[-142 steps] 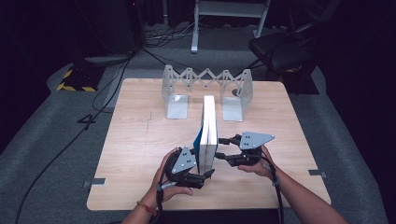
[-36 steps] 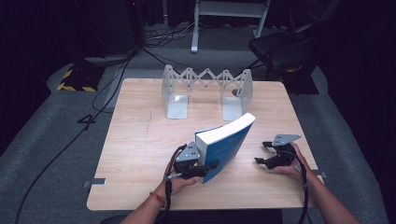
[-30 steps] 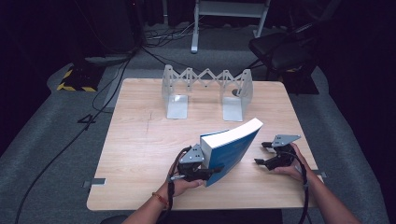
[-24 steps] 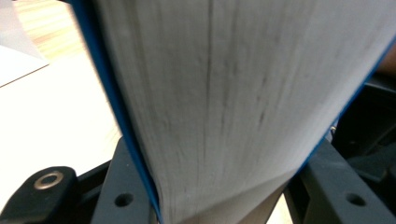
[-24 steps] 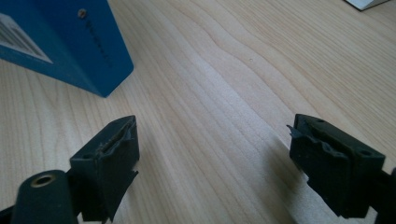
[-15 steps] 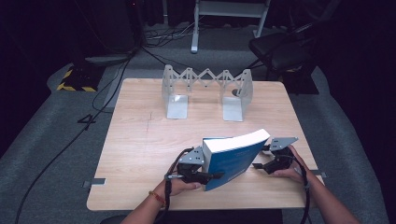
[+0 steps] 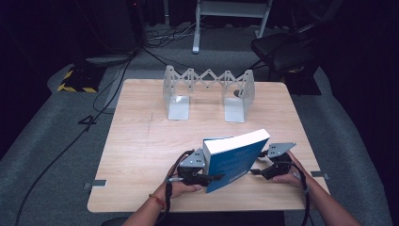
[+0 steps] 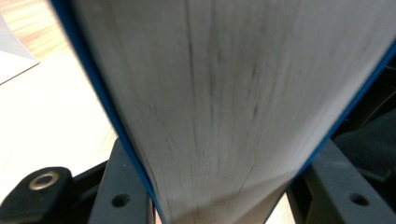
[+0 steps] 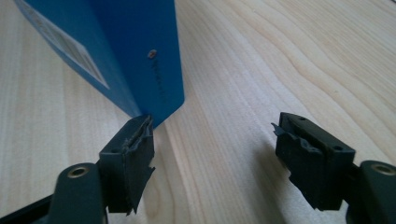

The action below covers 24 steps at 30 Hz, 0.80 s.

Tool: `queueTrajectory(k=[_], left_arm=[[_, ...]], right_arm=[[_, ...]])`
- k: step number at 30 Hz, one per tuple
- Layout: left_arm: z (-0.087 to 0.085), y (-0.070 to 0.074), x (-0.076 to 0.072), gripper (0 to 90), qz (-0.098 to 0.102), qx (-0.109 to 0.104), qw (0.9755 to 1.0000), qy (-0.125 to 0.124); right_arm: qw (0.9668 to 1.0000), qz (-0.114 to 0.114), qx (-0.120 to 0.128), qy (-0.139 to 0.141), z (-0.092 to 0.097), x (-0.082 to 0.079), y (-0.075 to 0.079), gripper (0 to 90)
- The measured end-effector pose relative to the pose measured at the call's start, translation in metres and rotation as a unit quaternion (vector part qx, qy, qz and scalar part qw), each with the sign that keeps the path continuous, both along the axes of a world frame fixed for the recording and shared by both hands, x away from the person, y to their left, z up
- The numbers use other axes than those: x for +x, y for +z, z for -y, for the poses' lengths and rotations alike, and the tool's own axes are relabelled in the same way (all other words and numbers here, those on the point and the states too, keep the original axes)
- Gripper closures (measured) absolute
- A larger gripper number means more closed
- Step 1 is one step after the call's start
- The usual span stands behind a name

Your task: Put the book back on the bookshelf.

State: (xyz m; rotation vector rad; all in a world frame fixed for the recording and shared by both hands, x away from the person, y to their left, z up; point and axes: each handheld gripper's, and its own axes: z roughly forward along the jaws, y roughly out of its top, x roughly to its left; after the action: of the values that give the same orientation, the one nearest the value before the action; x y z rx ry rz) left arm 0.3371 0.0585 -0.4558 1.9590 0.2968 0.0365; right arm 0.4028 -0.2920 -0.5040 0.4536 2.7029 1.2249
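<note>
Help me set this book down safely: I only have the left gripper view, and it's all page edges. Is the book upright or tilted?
Observer: Tilted. From the high view, the blue book leans toward the right gripper, clamped at its lower end by the left gripper.
Operator: Is the right gripper on it?
Observer: No. Its jaws have just been closing, but only bare table lies between them; the book's corner sits at one pad.
Operator: Anything beyond the book?
Observer: A metal book rack stands near the table's far edge, apart from the book.

The blue book (image 7: pixel 234 160) bears a label and cover print too small to read.
</note>
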Motion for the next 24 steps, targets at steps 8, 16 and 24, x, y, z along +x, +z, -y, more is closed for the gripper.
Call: queueTrajectory(k=[8, 16, 24], left_arm=[[-0.001, 0.0, 0.001, 57.6, 0.001, 0.002, 1.0, 0.007], [-0.002, -0.001, -0.001, 56.9, 0.008, 0.014, 0.9998, 0.012], [-0.002, -0.002, -0.004, 56.0, 0.017, 0.03, 0.9993, 0.014]], right_arm=[[0.9994, -0.009, 0.001, 0.033, -0.002, -0.006, 0.0, 25.2], [0.9977, -0.016, 0.003, 0.065, -0.02, -0.017, 0.0, 25.4], [0.9967, -0.016, 0.002, 0.08, -0.029, -0.023, 0.0, 24.7]])
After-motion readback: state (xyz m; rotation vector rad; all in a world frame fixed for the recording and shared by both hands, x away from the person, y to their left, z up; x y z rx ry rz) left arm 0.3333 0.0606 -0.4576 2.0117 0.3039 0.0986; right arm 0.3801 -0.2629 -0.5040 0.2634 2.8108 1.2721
